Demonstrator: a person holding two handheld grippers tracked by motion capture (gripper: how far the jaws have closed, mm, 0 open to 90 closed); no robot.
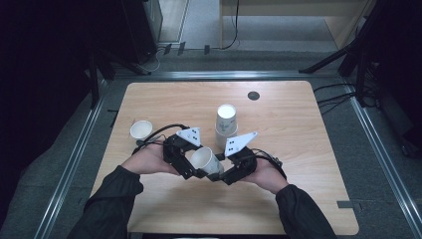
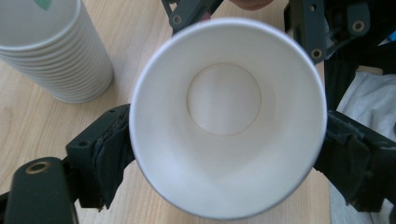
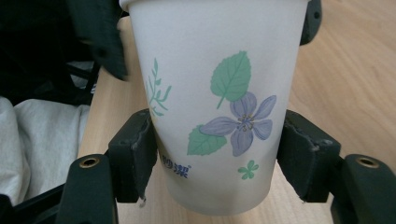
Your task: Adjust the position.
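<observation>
cup: paper cup (image 1: pixel 205 160) held over the tabletop, 6 o'clock of the cup stack (image 1: pixel 226 121)
left claw (image 1: pixel 194 172): jaws flank the rim – grip unclear
right claw (image 1: pixel 222 175): clamped on the lower body
handling: light, crushable – squeeze gently, low down

Light wooden table (image 1: pixel 298 129) as landmark: tall stack of white paper cups (image 1: pixel 226 119) mid-table; single white paper cup (image 1: pixel 141 129) near left edge; dark round disc (image 1: pixel 254 95) toward far edge.
</observation>
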